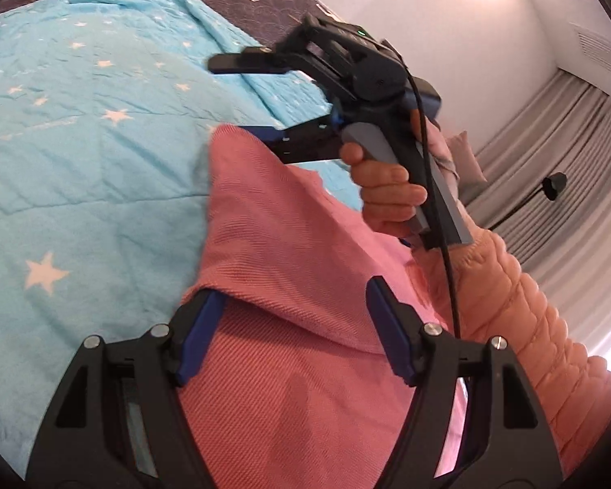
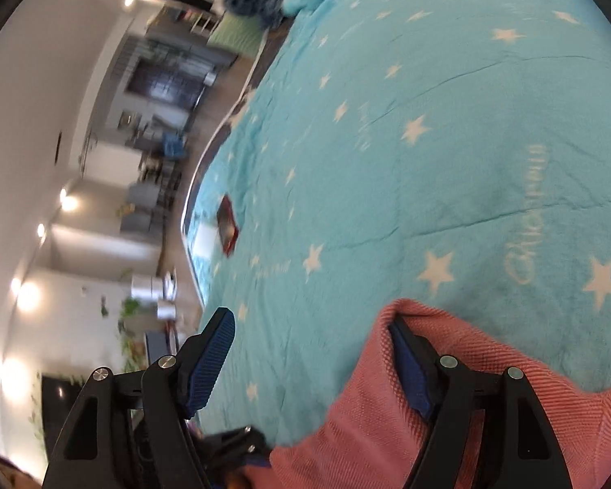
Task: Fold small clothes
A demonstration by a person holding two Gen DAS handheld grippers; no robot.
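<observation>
We see a pink knitted garment (image 1: 289,269) lying across the lower centre and right of the left wrist view, on a light turquoise quilt with white stars (image 1: 81,142). The left gripper (image 1: 293,338) stands at the bottom of that frame, its jaws spread wide, the pink knit draped over its left finger tip and lying between both. In the upper right of that frame the right gripper (image 1: 260,93) is also spread, its lower finger tucked under the garment's edge. In the right wrist view the pink cloth (image 2: 448,407) fills the lower right, covering one finger.
</observation>
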